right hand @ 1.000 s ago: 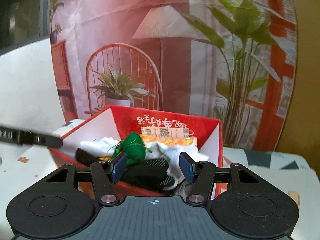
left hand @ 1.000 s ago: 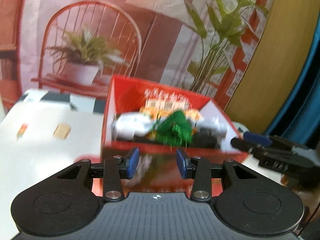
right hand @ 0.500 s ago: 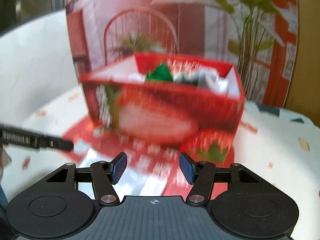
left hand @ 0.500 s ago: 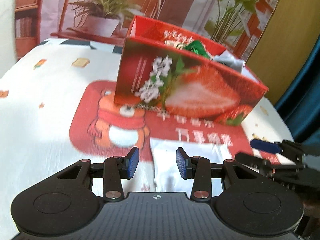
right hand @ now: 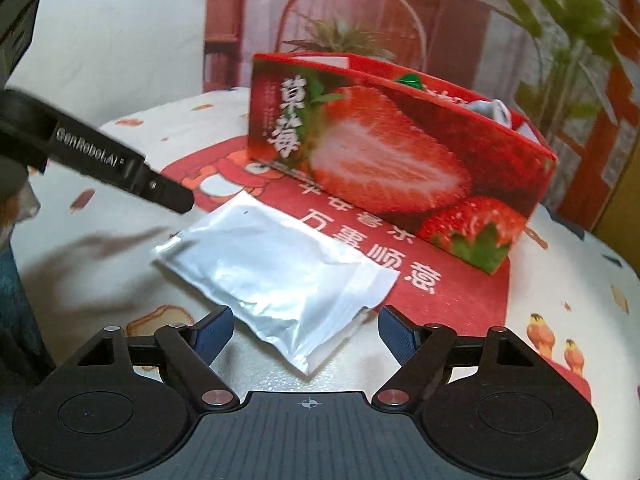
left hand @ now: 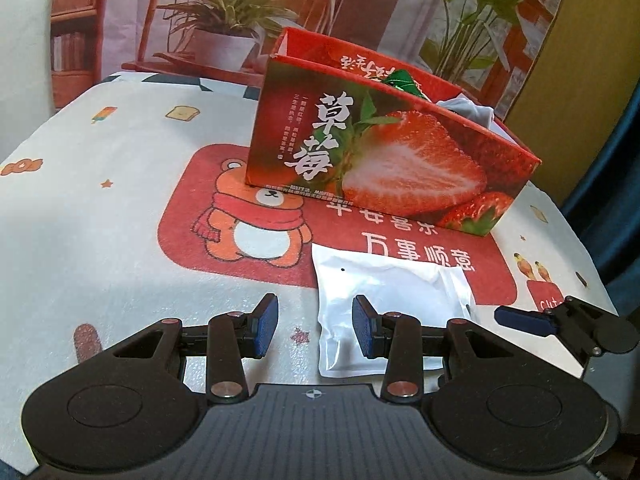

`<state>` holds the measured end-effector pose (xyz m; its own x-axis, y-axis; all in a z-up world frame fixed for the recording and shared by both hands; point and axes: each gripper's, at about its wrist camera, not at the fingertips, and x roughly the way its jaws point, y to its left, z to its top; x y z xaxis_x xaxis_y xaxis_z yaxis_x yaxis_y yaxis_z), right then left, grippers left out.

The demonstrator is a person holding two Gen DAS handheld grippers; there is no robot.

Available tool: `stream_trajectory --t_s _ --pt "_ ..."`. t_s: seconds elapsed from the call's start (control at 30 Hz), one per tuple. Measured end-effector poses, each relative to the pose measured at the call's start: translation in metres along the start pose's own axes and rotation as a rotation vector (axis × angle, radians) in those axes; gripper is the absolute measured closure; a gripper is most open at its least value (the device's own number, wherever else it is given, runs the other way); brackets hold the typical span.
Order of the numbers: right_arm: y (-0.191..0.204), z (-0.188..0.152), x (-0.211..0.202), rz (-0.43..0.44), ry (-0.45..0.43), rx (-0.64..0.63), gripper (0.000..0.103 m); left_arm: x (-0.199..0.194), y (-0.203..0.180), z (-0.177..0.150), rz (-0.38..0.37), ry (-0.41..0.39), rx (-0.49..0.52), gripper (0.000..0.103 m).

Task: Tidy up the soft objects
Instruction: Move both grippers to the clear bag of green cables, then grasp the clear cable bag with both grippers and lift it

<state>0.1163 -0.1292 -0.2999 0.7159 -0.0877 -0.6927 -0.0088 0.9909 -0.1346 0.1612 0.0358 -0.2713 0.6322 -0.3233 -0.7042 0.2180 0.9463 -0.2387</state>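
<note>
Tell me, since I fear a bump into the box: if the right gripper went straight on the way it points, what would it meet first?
Most likely the white plastic pouch lying on the table, not the strawberry box behind it. The right gripper points down at the pouch's near corner, its jaws opening with nothing pressed between them. Depth is unclear.

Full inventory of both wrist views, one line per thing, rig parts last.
strawberry box: 1, red with strawberry print, open top, standing on the mat's far part
soft items in box: several, green and white tops showing over the rim; count unclear
plastic pouch: 1, white, lying flat on the table in front of the box, partly on the mat
bear mat: 1, red with a cartoon bear, under the box
tablecloth: 1, white with small prints, covering the table
backdrop: 1, printed chair and plants, behind the table
left gripper: 1, black with blue pads, open, empty, at the pouch's near edge
right gripper: 1, black with blue pads, jaws opening, the pouch's near corner between them, untouched
</note>
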Motion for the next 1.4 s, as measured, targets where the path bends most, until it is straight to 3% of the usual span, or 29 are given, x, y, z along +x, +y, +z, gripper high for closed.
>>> stream_trajectory --t_s 0.23,0.37,0.9,1.2,1.4 --pt "-0.005 -0.001 0.016 0.016 0.037 0.046 0.030 -0.003 0.004 0.000 0.019 -0.015 -0.012 0.061" --pt "-0.010 0.008 0.026 0.032 0.049 0.060 0.039 -0.002 0.007 0.003 0.027 -0.021 -0.028 0.061" --pt "-0.041 0.041 0.069 0.025 0.070 0.143 0.042 0.018 0.018 0.023 0.043 -0.003 -0.036 0.061" --pt "-0.054 0.057 0.048 0.037 -0.018 0.192 0.045 0.029 0.013 0.026 0.022 0.024 0.015 0.061" --pt "-0.066 0.069 0.041 0.038 -0.049 0.237 0.045 0.046 -0.001 0.048 0.011 -0.006 0.093 0.061"
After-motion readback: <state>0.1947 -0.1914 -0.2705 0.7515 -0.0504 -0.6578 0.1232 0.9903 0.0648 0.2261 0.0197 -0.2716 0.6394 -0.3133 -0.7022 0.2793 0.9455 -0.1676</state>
